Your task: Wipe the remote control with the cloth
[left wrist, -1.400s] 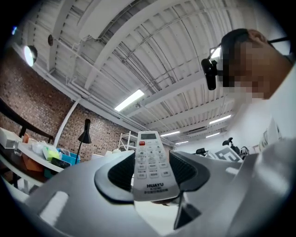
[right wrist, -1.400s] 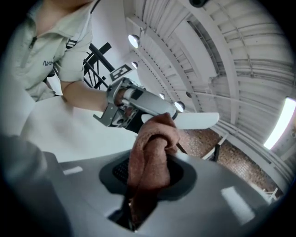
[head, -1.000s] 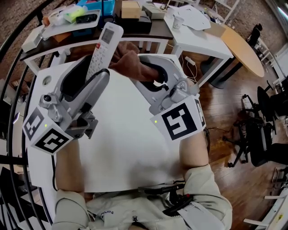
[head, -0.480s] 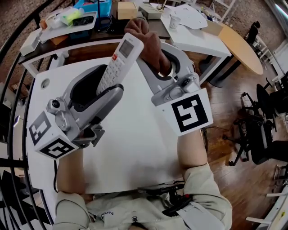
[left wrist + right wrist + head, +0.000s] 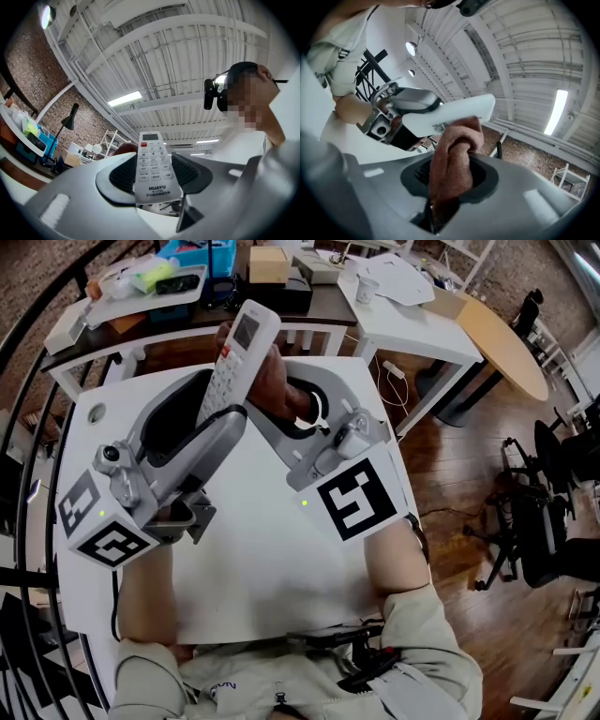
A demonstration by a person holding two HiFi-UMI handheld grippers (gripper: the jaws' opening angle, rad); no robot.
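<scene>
Jutting from the clenched jaws of the left gripper point(image 5: 157, 180), the remote point(image 5: 152, 161) touches the cloth point(image 5: 452, 159) — pinched tight in the jaws of the right gripper point(image 5: 449, 187).

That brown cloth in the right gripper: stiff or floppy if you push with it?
Probably floppy: the cloth bunches into a folded wad between the jaws of the right gripper. It likely squashes against the remote rather than shoving it. Its fuzzy nap probably resists slipping.

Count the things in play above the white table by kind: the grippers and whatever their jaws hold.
Grippers: 2 (left gripper, right gripper)
Remote control: 1
Cloth: 1
Total: 4
</scene>
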